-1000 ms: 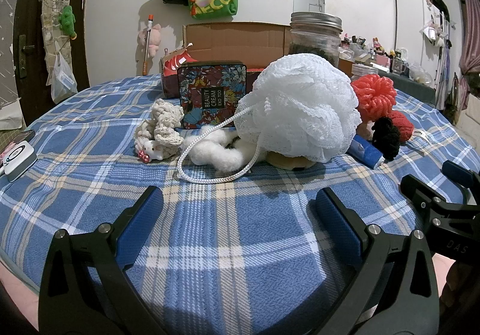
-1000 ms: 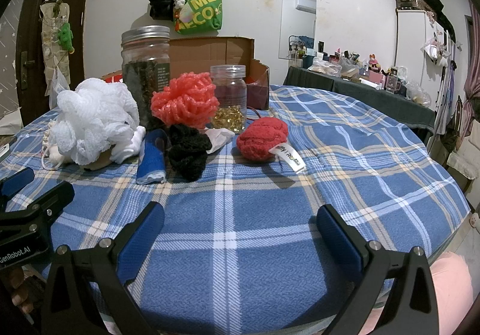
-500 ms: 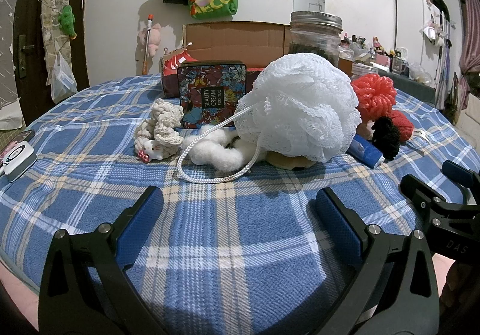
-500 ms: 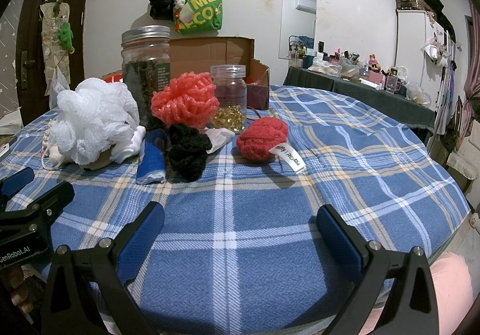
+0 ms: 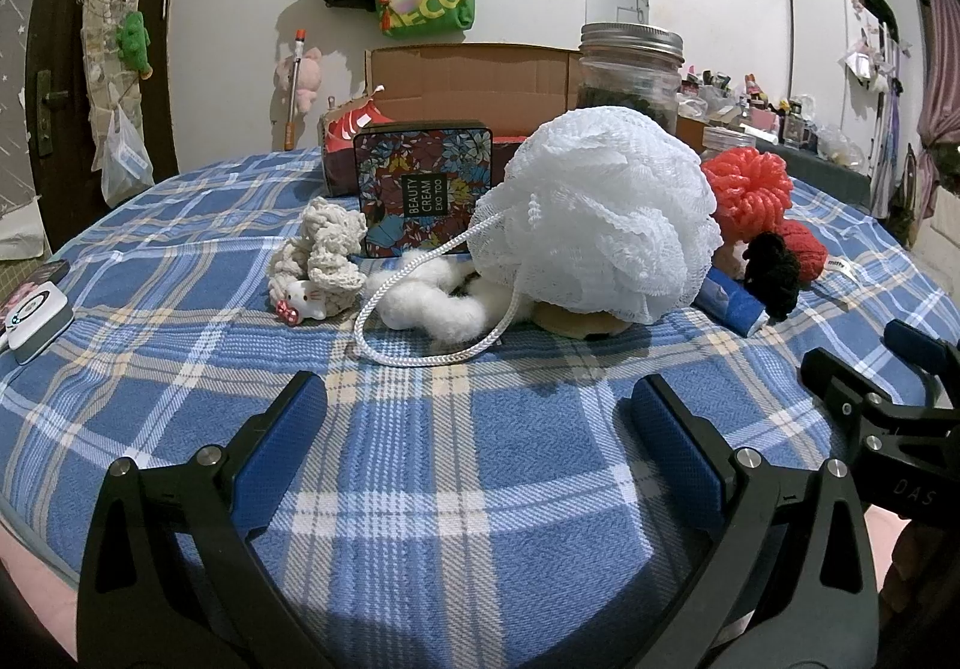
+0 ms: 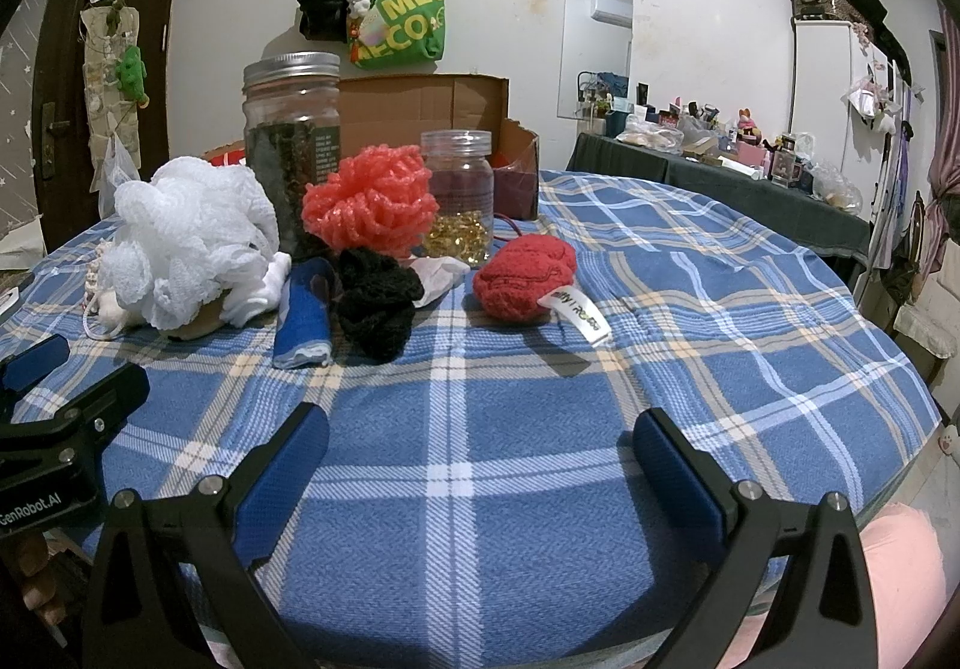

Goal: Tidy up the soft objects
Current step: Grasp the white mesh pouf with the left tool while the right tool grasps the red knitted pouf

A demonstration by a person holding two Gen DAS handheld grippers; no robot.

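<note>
Ahead of my left claw [image 5: 477,429]: bare plaid cloth [image 5: 456,465], open up to the cord loop [image 5: 420,345] at 12 o'clock.
Beyond the cord: white mesh puff [image 5: 594,213] at 1 o'clock, cream knit bundle [image 5: 327,255] at 11 o'clock, flowered tin [image 5: 423,189] behind them.
Ahead of my right claw [image 6: 480,459]: bare cloth up to the black knit [image 6: 375,303] and red knit [image 6: 525,279].
Right, 2 to 3 o'clock: open cloth.
Behind, 12 o'clock: two jars [image 6: 459,189] and a cardboard box [image 6: 432,105] block the back.

Mesh pouf [image 5: 594,213] before tall jar [image 5: 630,69]; tin [image 5: 423,186] left of pouf.

Bright overhead light, sharp focus, bowed dark edges.
</note>
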